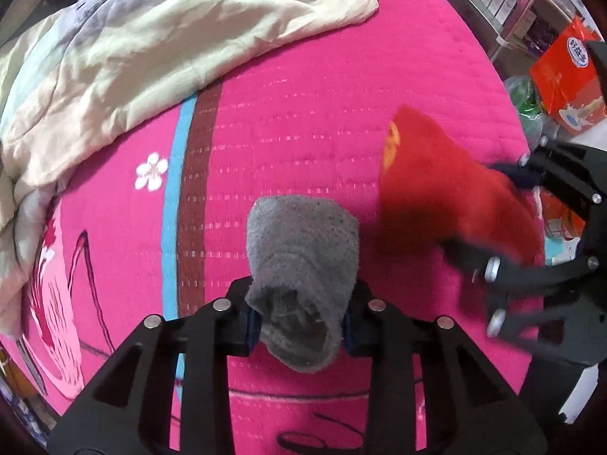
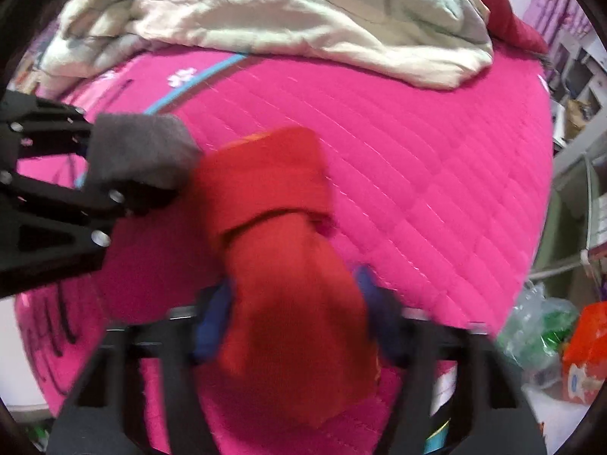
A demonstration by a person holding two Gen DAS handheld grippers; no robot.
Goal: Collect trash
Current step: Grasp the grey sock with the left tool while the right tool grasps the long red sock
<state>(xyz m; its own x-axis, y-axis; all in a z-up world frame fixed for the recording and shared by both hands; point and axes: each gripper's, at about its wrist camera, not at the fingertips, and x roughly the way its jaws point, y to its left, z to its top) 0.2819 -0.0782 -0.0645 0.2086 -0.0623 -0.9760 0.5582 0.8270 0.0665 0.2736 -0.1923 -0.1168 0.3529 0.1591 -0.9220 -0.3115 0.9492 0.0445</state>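
Left wrist view shows the left tool clenched on a small grey knitted sock, while just to its right the right tool grips a red fabric sock, both over the pink quilted bed. Pickup looks done; next, I judge, both need lifting clear and carrying to a bin, none visible.

black skeletal left gripper with silver screws, blue pads.

Fuzzy knit grey sock; quilted matt pink bedspread.
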